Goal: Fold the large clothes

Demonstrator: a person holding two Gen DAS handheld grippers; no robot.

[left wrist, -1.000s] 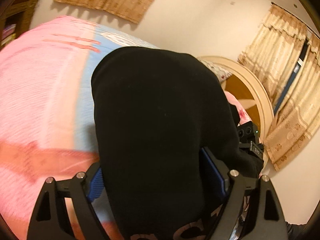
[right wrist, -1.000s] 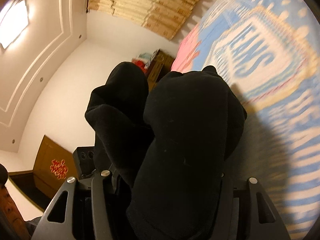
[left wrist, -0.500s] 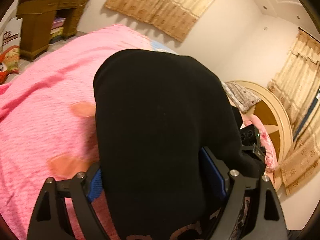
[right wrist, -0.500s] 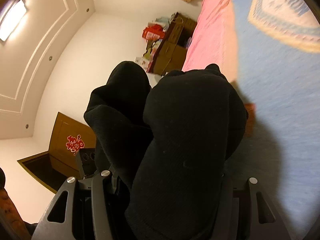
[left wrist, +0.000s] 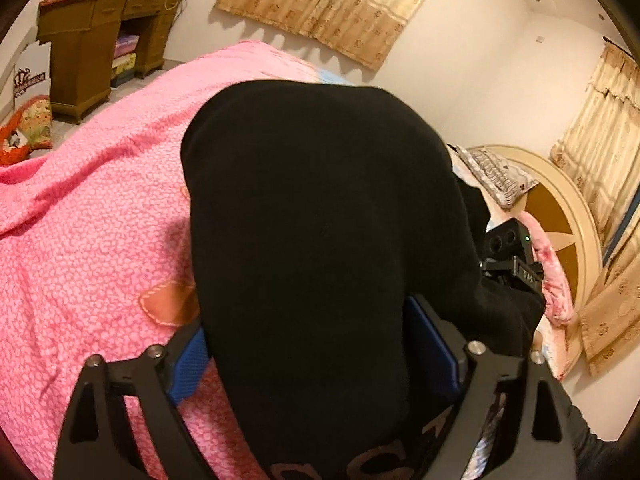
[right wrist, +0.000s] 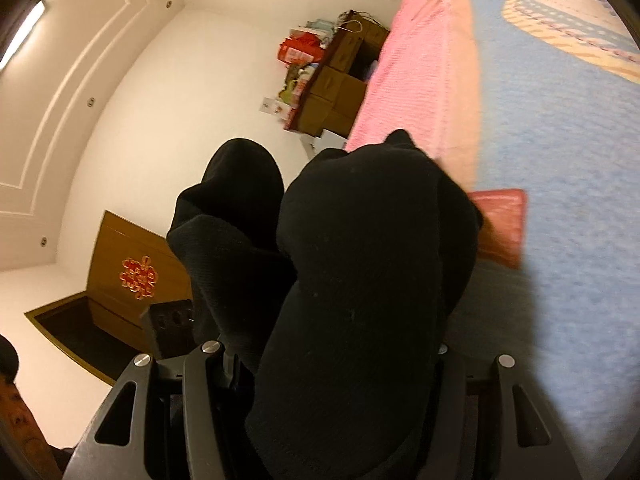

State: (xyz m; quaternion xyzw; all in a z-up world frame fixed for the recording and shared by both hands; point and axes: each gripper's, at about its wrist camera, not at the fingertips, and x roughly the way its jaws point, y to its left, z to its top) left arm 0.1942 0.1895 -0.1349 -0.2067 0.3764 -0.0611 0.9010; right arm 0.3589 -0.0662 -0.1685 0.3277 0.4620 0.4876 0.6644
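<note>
A large black garment [left wrist: 320,220] fills the middle of the left wrist view, bunched between the blue-padded fingers of my left gripper [left wrist: 312,356], which is shut on it. In the right wrist view the same black garment [right wrist: 360,280] drapes over and between the fingers of my right gripper [right wrist: 340,364], which is shut on it. Both grippers hold the garment above the bed [left wrist: 92,208]. The fingertips are hidden by cloth. The right gripper's body [left wrist: 516,256] shows at the right of the left wrist view.
The bed has a pink cover [left wrist: 80,240] with a blue patterned area [right wrist: 560,160]. A wooden desk [left wrist: 96,40] with clutter stands by the wall. A round headboard [left wrist: 560,216], a pillow [left wrist: 496,176], curtains [left wrist: 332,4] and a door [right wrist: 136,276] are around.
Both grippers have swung with the garment toward the pink end of the bed; the desk has come into view. The hold on the garment is unchanged.
</note>
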